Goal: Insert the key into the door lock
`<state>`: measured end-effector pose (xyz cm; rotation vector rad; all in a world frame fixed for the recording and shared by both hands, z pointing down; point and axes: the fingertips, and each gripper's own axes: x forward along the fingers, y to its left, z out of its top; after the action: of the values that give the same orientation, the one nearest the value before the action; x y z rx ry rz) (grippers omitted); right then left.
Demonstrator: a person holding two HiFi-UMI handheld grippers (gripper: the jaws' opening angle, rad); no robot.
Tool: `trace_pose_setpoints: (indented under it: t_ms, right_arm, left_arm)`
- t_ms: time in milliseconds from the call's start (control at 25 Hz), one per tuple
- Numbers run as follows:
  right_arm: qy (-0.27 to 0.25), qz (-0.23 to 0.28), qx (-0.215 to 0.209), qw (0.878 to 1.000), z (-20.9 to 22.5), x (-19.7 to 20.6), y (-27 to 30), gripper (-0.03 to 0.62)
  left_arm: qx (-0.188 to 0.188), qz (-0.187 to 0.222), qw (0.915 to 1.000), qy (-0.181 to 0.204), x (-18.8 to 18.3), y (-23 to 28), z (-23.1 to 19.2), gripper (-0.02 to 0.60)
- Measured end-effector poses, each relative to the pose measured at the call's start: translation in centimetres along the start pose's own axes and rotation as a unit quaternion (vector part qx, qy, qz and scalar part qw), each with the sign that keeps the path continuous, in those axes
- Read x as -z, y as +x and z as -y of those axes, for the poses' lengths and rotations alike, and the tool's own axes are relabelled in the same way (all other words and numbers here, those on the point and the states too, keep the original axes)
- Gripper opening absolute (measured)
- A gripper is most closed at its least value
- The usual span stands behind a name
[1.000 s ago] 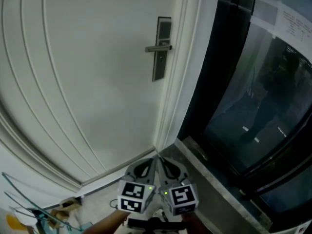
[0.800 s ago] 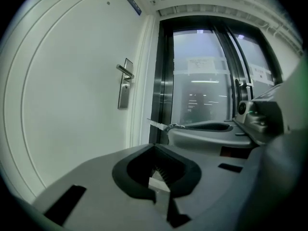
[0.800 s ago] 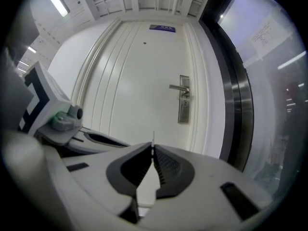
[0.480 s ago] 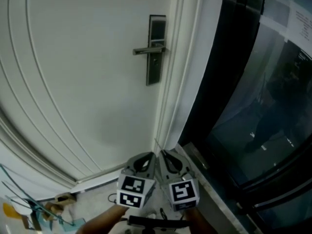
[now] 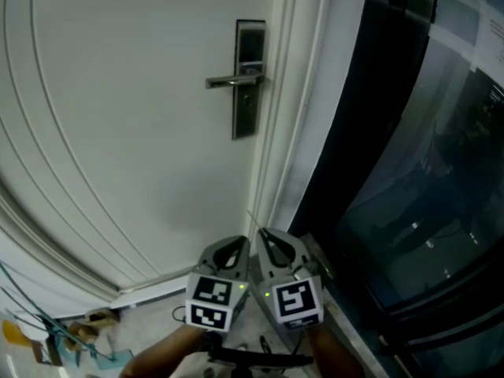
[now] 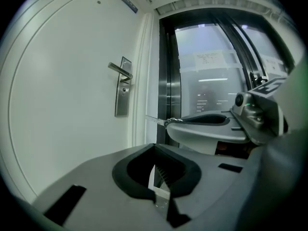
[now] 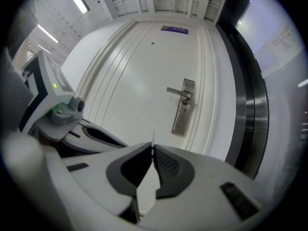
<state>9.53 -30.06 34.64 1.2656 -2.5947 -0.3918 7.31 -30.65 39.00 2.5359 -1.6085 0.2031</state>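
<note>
A white door (image 5: 134, 116) carries a steel lock plate (image 5: 246, 77) with a lever handle (image 5: 232, 79); the keyhole sits just under the lever. Both grippers are low in the head view, side by side and well short of the lock. My right gripper (image 5: 261, 233) is shut on a thin key (image 5: 250, 216) whose blade pokes out of the jaw tips toward the door. The left gripper view shows that key (image 6: 156, 120) from the side, level with the bottom of the lock plate (image 6: 123, 88). My left gripper (image 5: 242, 242) is shut with nothing in it.
The white door frame (image 5: 291, 132) runs right of the lock. Beyond it stands a dark glass panel (image 5: 409, 172) with a stone sill (image 5: 346, 321) at its foot. Small clutter (image 5: 55, 341) lies on the floor at the lower left.
Both grippers have risen a little in the head view and sit closer to the door. The lock plate has slid left and up as the view shifted. Both grips are unchanged.
</note>
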Motion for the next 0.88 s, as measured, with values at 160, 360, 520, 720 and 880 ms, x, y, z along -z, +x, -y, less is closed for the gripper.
trace_pose_setpoints:
  t_ms: [160,360,520,720,880]
  right_arm:
    - [-0.050,-0.008,0.005,0.999,1.7,-0.6,1.7,0.020]
    - [-0.079,-0.008,0.010,0.997,3.9,-2.1,5.0,0.020]
    - [-0.114,-0.012,0.012,0.993,5.4,-3.2,7.8,0.020]
    - [-0.183,-0.021,0.023,0.983,7.4,-4.2,11.4,0.020]
    - [-0.259,-0.042,0.042,0.964,8.8,-4.9,13.6,0.020]
  left_arm:
    - [-0.004,0.007,1.0000,0.002,-0.9,1.7,-1.4,0.003]
    - [0.000,0.022,0.9998,0.001,-3.1,4.6,-3.8,0.003]
    - [0.007,0.029,0.9995,0.004,-4.8,7.0,-5.6,0.003]
    - [0.017,0.034,0.9992,0.008,-6.6,9.5,-7.8,0.003]
    - [0.025,0.037,0.9990,0.010,-7.4,11.2,-9.2,0.003]
